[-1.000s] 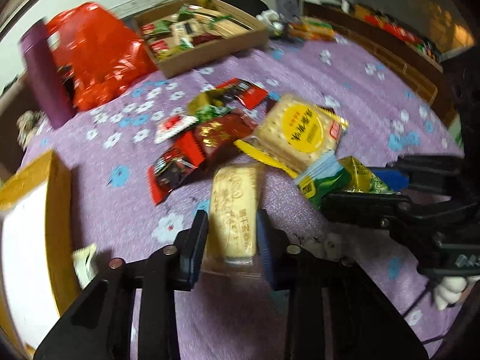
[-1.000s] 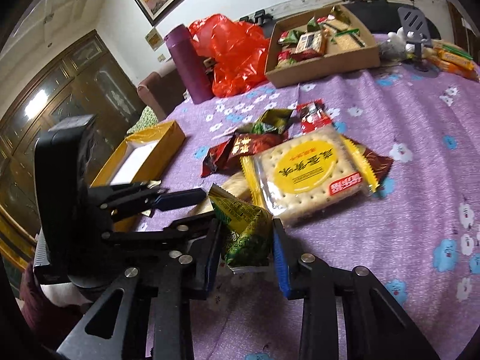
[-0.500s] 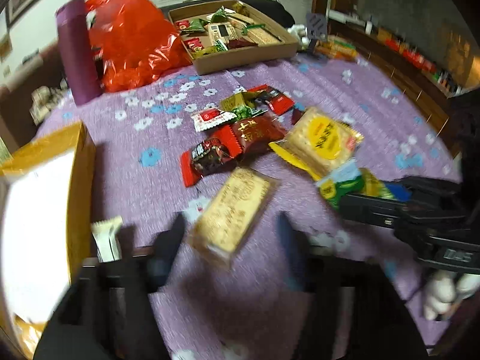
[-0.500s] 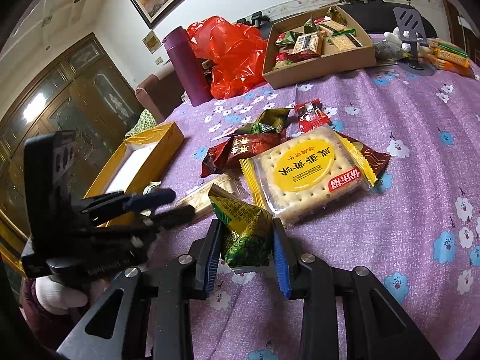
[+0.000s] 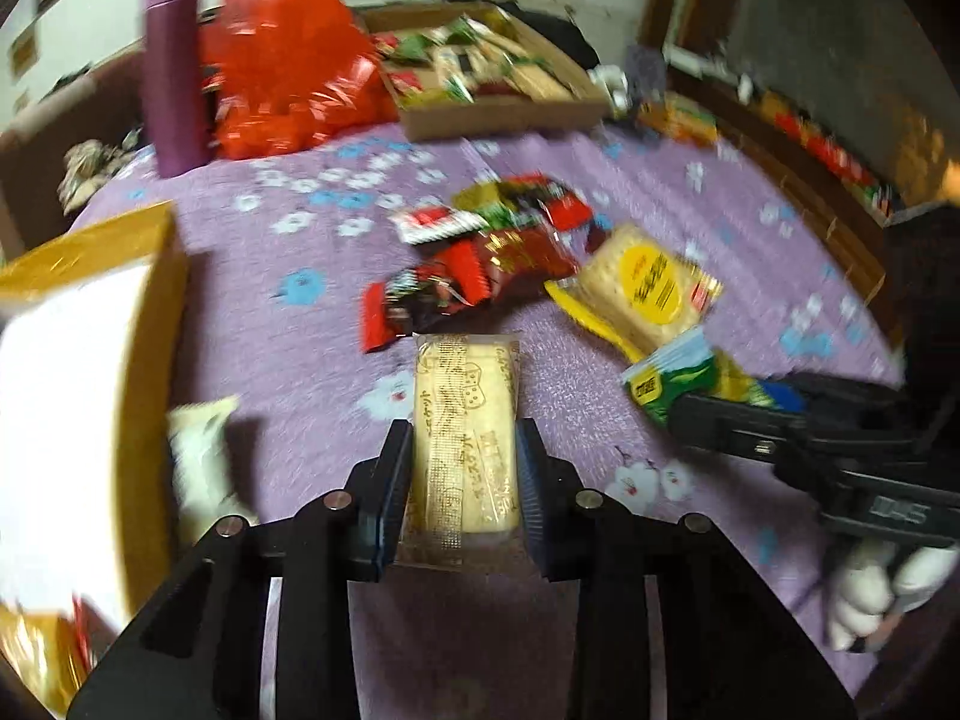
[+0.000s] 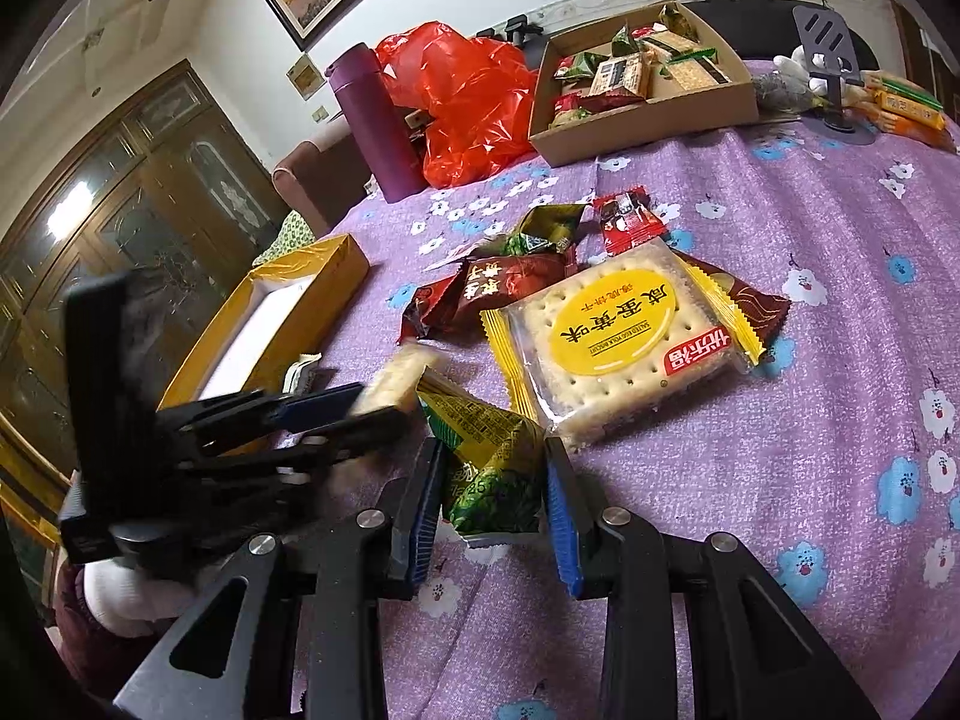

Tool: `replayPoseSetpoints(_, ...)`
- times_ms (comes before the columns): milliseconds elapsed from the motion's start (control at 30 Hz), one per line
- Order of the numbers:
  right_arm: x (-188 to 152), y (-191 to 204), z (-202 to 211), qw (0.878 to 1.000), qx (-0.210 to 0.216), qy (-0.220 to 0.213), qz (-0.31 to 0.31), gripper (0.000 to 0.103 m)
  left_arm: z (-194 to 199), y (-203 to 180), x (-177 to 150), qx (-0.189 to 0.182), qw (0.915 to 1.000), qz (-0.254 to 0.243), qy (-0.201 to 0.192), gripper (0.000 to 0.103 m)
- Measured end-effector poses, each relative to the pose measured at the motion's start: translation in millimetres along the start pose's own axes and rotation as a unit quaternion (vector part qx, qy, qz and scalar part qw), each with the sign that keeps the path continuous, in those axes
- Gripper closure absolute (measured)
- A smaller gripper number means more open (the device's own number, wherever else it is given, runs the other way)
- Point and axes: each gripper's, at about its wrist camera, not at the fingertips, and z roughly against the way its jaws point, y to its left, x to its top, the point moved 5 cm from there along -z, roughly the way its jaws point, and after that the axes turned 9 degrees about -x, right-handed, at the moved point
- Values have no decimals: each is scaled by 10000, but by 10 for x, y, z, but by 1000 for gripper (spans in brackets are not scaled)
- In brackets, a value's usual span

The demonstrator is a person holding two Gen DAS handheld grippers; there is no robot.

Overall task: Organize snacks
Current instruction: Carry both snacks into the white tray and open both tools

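Note:
My left gripper (image 5: 462, 456) is shut on a long beige biscuit pack (image 5: 465, 420), lifted above the purple flowered cloth (image 5: 288, 348). My right gripper (image 6: 492, 480) is shut on a green-yellow snack packet (image 6: 489, 450), which also shows at the right of the left wrist view (image 5: 684, 378). A pile of loose snacks lies ahead: a square yellow cracker pack (image 6: 618, 336), dark red packets (image 6: 498, 288) and a small red packet (image 6: 627, 219). The left gripper shows at the left of the right wrist view (image 6: 354, 402).
A cardboard box (image 6: 648, 120) with several snacks stands at the back. A yellow box (image 6: 288, 312) with white lining sits at the left. A purple flask (image 6: 372, 120) and a red plastic bag (image 6: 474, 96) stand at the back left. A small white packet (image 5: 204, 462) lies by the yellow box.
My left gripper has swung and risen with the beige biscuit pack, which now sits straight between its fingers. My right gripper stays almost still, holding the green packet.

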Motion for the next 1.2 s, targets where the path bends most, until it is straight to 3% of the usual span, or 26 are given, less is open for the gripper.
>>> replayPoseSetpoints(167,-14,65,-2,9999,-77,-27,112,70,573,312,-62,-54,9955,677,-657,72)
replayPoseSetpoints(367,13,376,66,9995,94,-36,300,70,1136,974,-261,428,9819,1433,-1160,72)
replayPoseSetpoints(567,80,1192,19,9940,631,146,881,71,1368,1555,-510,717,9641,2135,-1410,71)
replayPoseSetpoints(700,112,1812,-97,9869,955,310,1261,71,1441,1749,-626,783,9567,2386,-1468,71)
replayPoseSetpoints(933,56,2458,-377,9793,883,414,1774,70,1635,1903,-760,609,9479,2617,-1710,69)
replayPoseSetpoints(1100,114,2515,-498,9826,765,446,1630,67,1769,1917,-793,423,9393,2793,-1947,47)
replayPoseSetpoints(1200,302,2374,-381,9881,770,206,1316,64,1847,1888,-785,313,9371,2757,-2120,40)
